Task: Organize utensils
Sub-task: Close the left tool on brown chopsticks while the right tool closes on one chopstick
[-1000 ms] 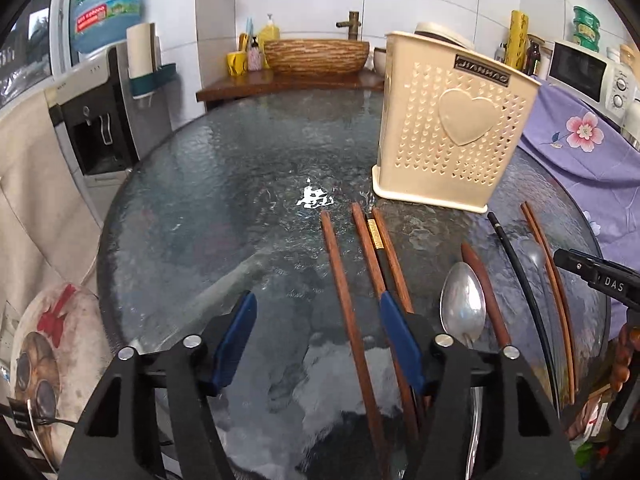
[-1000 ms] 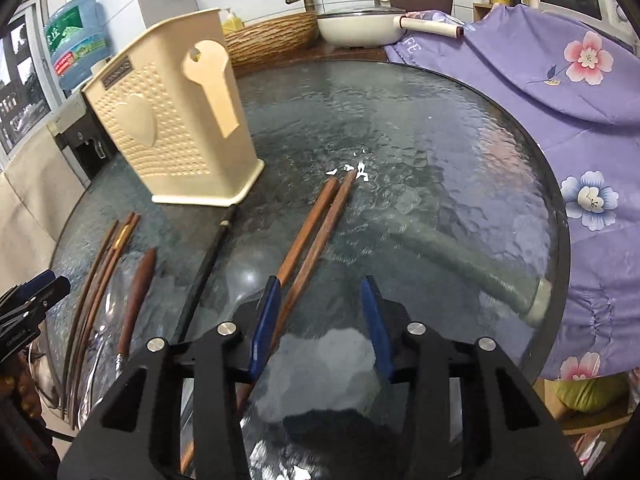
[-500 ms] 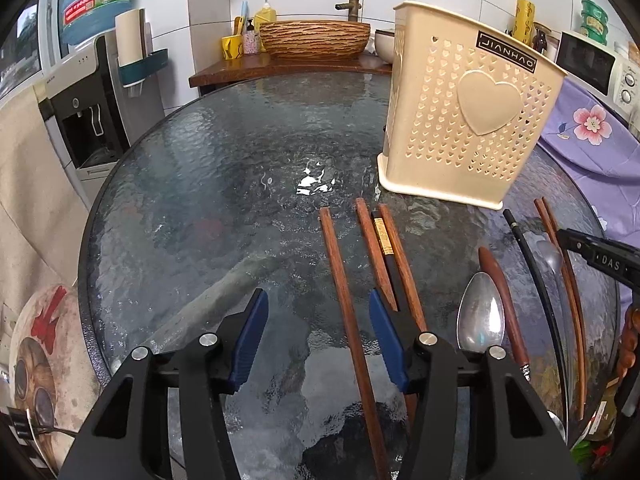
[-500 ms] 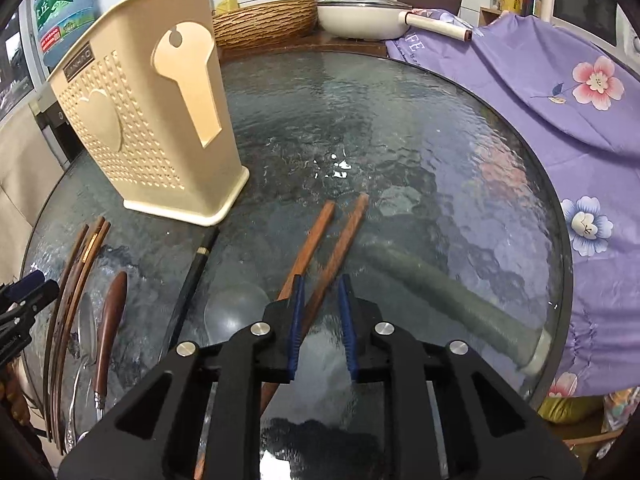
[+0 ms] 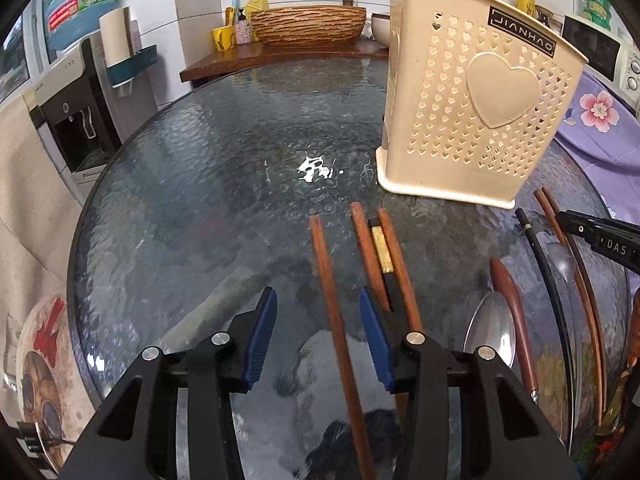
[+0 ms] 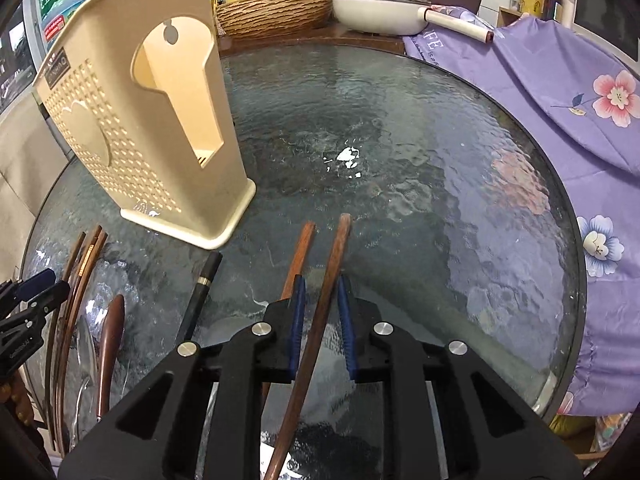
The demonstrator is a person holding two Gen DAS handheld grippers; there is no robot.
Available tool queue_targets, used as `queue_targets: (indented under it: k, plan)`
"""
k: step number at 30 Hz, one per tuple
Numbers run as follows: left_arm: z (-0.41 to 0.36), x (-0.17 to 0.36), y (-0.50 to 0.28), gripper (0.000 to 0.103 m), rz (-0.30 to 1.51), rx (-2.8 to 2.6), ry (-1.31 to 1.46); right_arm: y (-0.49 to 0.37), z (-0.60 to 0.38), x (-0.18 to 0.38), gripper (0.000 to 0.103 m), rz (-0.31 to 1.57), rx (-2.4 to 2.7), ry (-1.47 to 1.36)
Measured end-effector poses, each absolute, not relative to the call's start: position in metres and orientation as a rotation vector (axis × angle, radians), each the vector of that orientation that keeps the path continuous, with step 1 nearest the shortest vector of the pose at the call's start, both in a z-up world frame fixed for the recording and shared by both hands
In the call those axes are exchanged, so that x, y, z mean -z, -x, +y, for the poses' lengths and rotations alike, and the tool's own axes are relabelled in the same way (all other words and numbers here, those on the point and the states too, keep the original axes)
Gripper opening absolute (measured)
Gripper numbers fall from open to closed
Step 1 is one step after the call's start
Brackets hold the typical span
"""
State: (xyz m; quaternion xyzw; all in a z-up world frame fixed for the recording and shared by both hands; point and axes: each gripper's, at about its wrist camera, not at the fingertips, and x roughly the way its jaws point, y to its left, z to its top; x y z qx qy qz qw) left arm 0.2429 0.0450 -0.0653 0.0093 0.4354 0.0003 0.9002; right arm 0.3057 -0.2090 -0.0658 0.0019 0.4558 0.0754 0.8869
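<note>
A cream holder (image 5: pixel 472 120) with little heart holes stands upright on the round glass table (image 5: pixel 208 200), and all the sticks and spoons lie flat on the glass on the near side of it. The left gripper (image 5: pixel 318 334) hangs low over the table in front of the holder. Its jaws have just been closing but they are apart, with one brown chopstick (image 5: pixel 332 308) lying between the blue pads; I cannot see the pads pressing on it. Just beside that stick, nearer the holder, lie two more brown chopsticks (image 5: pixel 396 264) with a black and gold one (image 5: pixel 384 260) squeezed between them. Past those is a shiny spoon (image 5: pixel 488 332) with a brown-handled spoon (image 5: pixel 516 312) touching it, then a long black chopstick (image 5: pixel 548 288) that points at the holder's corner. The right gripper (image 6: pixel 322 322) is over the far end of the row, well off to one side of the holder. Its jaws are nearly together around a red-brown chopstick (image 6: pixel 332 264), with its top end sticking out toward the middle of the table. The pads look very close to the stick, but I cannot tell if they squeeze it. Its twin (image 6: pixel 298 252) lies just beside it, on the holder's side, partly under one jaw. Purple flowery cloth (image 6: pixel 560 92) hangs at the table's edge far from the holder.
</note>
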Motion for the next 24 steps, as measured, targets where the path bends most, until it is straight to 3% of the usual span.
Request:
queue_targets:
  k: [3,14,24]
  plan:
    - [0.043,0.065,-0.252,0.041,0.911,0.001,-0.024,-0.308,-0.207,0.066,0.017,0.953,-0.156,-0.007]
    - [0.034,0.064,-0.263,0.009,0.925,0.006,-0.05,-0.32,-0.199,0.066,0.01,0.957,-0.151,0.04]
    - [0.03,0.063,-0.27,0.008,0.925,0.0,-0.07,-0.322,-0.2,0.066,0.008,0.949,-0.178,0.057]
